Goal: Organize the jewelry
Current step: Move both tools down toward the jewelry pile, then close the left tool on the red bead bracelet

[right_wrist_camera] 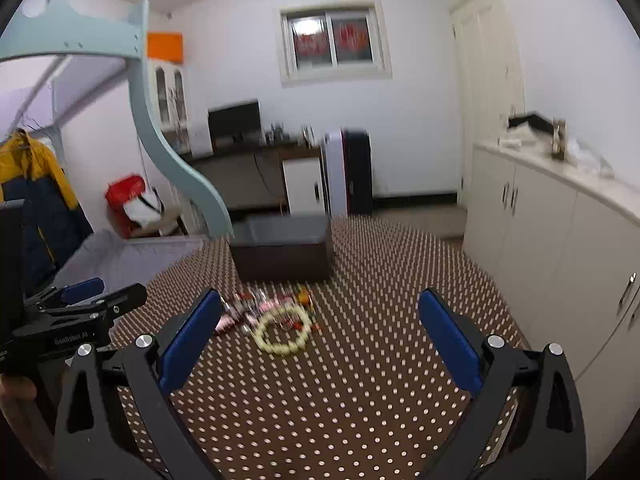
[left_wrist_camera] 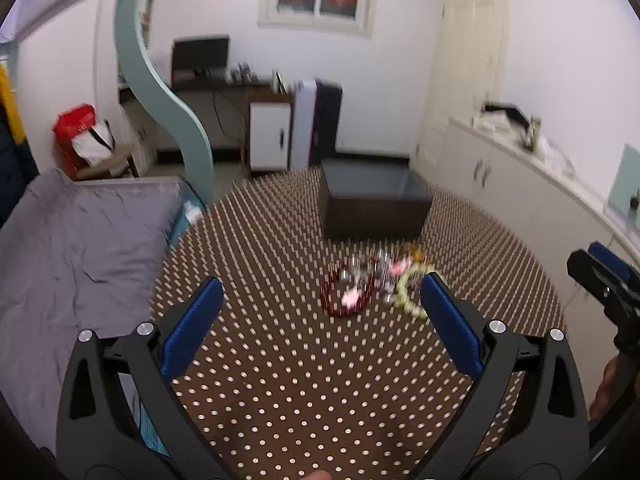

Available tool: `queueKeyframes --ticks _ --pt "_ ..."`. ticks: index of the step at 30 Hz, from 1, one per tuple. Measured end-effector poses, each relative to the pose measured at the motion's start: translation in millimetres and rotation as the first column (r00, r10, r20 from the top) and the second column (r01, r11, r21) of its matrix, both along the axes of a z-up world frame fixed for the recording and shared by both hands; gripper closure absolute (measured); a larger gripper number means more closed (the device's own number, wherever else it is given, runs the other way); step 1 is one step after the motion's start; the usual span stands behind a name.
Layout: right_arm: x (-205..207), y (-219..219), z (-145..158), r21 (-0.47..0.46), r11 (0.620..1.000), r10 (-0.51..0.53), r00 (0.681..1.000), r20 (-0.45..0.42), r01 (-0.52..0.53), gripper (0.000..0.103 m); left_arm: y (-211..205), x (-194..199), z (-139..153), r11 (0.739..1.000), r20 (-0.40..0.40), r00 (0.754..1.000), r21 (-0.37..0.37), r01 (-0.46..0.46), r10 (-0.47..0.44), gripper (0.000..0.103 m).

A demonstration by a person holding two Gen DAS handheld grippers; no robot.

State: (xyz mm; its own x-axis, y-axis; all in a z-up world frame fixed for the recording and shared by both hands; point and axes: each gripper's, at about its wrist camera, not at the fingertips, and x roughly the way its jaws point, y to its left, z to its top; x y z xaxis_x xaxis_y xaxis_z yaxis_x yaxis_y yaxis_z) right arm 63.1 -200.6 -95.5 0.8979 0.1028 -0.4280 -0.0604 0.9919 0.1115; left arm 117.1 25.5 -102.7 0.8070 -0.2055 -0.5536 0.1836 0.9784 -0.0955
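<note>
1. Left claw [left_wrist_camera: 320,300]: spread wide, empty, raised over dotted desk [left_wrist_camera: 304,380].
2. Right claw [right_wrist_camera: 320,312]: spread wide, empty, level alongside.
3. Jewelry pile [right_wrist_camera: 272,316]: on desk, before dark box [right_wrist_camera: 282,254].

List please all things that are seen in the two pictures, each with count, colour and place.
table: one, brown cloth with white dots, under both grippers
box: one, dark, open top, far side of the table
pale green bead bracelet: one, nearest piece of the heap
dark red bead bracelet: one, left side of the heap
other jewelry: count unclear through blur, pink and orange pieces, between bracelets and box
bed: one, grey sheet, left of the table
white cabinets: one row, along the right wall
left gripper: black with blue pads, open, empty
right gripper: same, open, empty
</note>
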Motion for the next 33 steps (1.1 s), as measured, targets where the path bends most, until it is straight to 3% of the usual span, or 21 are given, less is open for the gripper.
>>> queueKeyframes --ticks 4,8,10,14,18,27,31,33 --pt "17 -2 -17 -0.025 1.0 -0.02 0.997 -0.078 0.018 0.008 -12 19 -25 0.998 -0.069 0.997 0.041 0.046 -0.043 0.006" --pt "32 0 -32 -0.058 0.998 -0.006 0.991 -0.133 -0.002 0.008 -21 40 -44 0.995 -0.141 0.988 0.068 0.079 -0.068 0.024" --pt "39 -1 -37 -0.066 0.998 0.001 0.988 -0.156 -0.011 0.008 -27 47 -50 0.991 -0.161 0.982 0.075 0.111 -0.098 0.026" --pt "47 -3 -44 -0.075 0.997 0.008 0.982 -0.189 -0.022 0.008 -40 55 -56 0.976 -0.175 0.973 0.133 0.172 -0.148 0.039" --pt "56 -5 -47 -0.086 0.996 0.012 0.978 -0.208 -0.03 0.008 -45 64 -64 0.962 -0.23 0.952 0.135 0.238 -0.203 0.064" --pt "65 -5 -49 -0.09 0.995 0.014 0.974 -0.227 -0.036 0.008 -64 80 -63 0.911 -0.255 0.93 0.249 0.328 -0.265 0.065" --pt "66 -4 -50 -0.093 0.995 0.015 0.972 -0.234 -0.038 0.008 -65 86 -55 0.918 -0.234 0.942 0.262 0.299 -0.24 0.065" --pt "67 -5 -50 -0.095 0.995 0.014 0.972 -0.235 -0.038 0.008 -61 84 -48 0.923 -0.225 0.938 0.223 0.314 -0.264 0.065"
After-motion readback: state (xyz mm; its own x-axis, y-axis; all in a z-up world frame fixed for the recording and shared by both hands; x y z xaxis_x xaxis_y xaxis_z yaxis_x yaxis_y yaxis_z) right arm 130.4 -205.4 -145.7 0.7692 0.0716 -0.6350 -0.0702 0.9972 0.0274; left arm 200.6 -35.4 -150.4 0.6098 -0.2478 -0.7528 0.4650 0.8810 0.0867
